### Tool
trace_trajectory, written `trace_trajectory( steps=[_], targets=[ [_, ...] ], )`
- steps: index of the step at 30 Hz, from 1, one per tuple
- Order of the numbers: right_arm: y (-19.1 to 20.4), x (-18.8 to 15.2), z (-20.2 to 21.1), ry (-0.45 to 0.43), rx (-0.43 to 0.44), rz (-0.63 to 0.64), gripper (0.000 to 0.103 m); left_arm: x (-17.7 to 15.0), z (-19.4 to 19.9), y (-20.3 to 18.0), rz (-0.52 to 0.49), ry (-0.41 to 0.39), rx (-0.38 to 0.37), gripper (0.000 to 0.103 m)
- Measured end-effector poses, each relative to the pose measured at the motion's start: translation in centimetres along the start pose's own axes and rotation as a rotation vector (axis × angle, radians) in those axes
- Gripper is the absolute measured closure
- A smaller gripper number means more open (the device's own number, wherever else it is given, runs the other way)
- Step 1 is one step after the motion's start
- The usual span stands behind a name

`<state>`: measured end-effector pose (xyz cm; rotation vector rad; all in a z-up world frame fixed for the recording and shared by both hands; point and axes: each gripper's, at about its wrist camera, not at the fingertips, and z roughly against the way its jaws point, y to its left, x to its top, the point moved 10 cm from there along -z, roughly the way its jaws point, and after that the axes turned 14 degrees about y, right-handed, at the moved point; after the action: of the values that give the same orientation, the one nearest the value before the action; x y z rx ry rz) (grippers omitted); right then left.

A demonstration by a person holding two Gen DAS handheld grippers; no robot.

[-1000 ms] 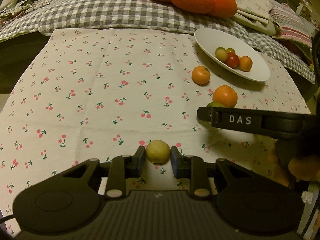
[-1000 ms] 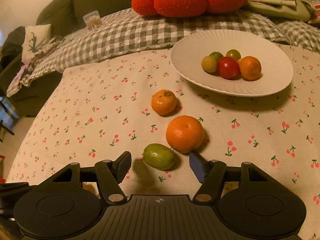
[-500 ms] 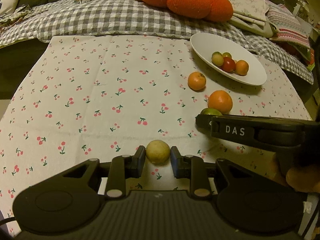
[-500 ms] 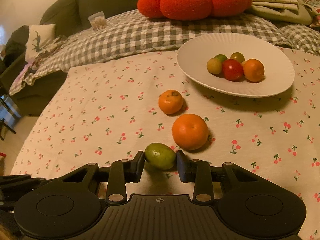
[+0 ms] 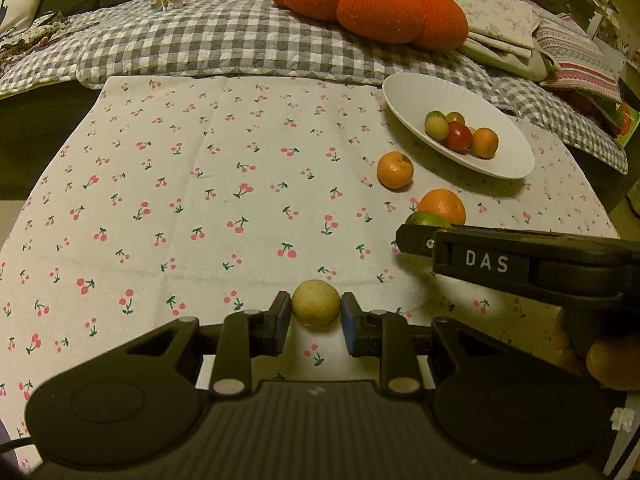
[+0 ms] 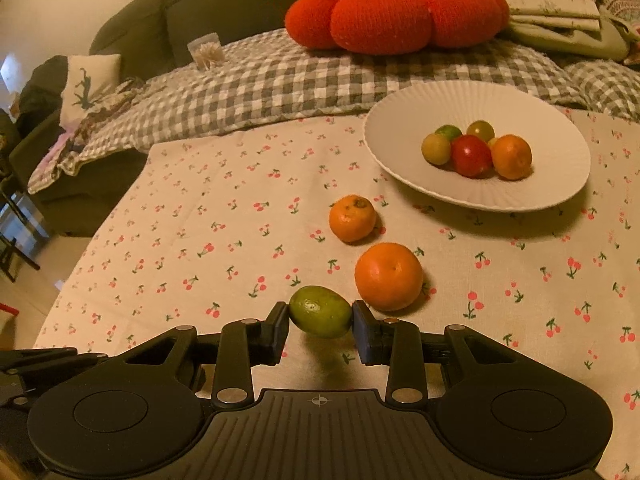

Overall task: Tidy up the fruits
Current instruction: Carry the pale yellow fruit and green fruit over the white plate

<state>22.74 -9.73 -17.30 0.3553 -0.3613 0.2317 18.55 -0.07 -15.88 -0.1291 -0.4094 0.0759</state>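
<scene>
While the left gripper pinches a small round yellowish fruit, the right gripper's jaws have just closed on an oval green fruit, both over the near cherry-print cloth.

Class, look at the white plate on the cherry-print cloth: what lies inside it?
The white plate holds clustered fruits: a red one, an orange one, three greenish ones. A sliver shows between them; anything else behind is hidden.

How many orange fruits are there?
3 that show. One small orange and one big orange lie on the cloth; another orange fruit sits in the white plate. Others may hide in the pile.
</scene>
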Motion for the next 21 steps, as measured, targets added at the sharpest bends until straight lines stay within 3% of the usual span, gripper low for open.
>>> trace_trajectory(
  steps=[21],
  targets=[
    [-0.5,1.7,3.8,-0.082,0.023,-0.011,0.07,2.6,1.3,-1.0,0.002,-0.063,-0.006,0.078]
  ],
)
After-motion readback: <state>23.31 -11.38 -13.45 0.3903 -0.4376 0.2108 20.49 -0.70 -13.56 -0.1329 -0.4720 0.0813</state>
